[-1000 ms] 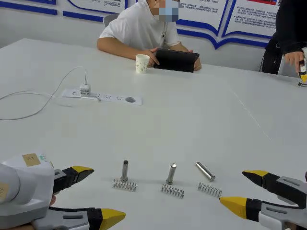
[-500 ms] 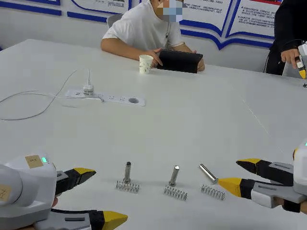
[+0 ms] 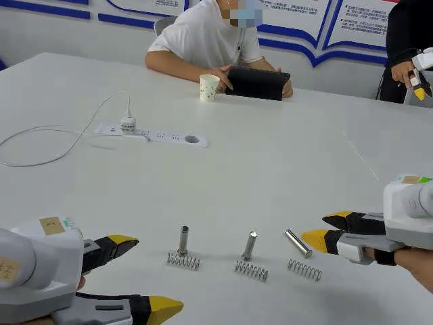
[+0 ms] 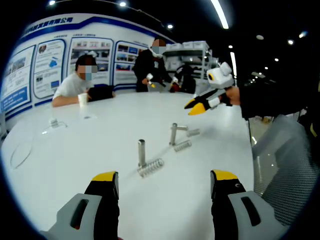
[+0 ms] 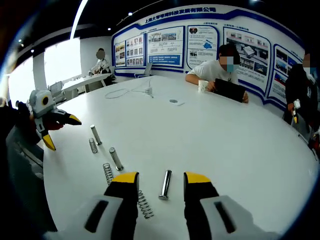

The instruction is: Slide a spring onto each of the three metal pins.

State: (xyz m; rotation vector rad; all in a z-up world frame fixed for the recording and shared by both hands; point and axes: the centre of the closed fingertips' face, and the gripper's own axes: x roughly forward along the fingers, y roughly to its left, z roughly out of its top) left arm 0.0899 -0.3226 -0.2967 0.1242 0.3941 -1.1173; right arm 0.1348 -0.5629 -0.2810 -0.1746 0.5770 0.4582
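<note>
Two metal pins stand upright on the white table [image 3: 270, 162]: the left pin [image 3: 183, 240] and the middle pin [image 3: 249, 245]. The third pin [image 3: 298, 243] lies flat. A spring lies in front of each: left spring [image 3: 183, 261], middle spring [image 3: 251, 271], right spring [image 3: 304, 269]. My right gripper [image 3: 316, 229] is open, its yellow tips just right of the lying pin. In the right gripper view that pin [image 5: 165, 184] lies ahead between the open jaws, untouched, with the right spring [image 5: 144, 204] beside it. My left gripper [image 3: 149, 274] is open, low at the left of the left pin [image 4: 142, 152].
A power strip [image 3: 152, 135] with a white cable [image 3: 40, 145] lies at the middle left. A paper cup [image 3: 209, 87] and a dark tablet [image 3: 256, 82] sit at the far edge before a seated person. Another person's hand [image 3: 400, 73] shows at the far right.
My right gripper has moved left and away from me, up to the lying pin. The left gripper has stayed put. The head camera has tilted slightly.
</note>
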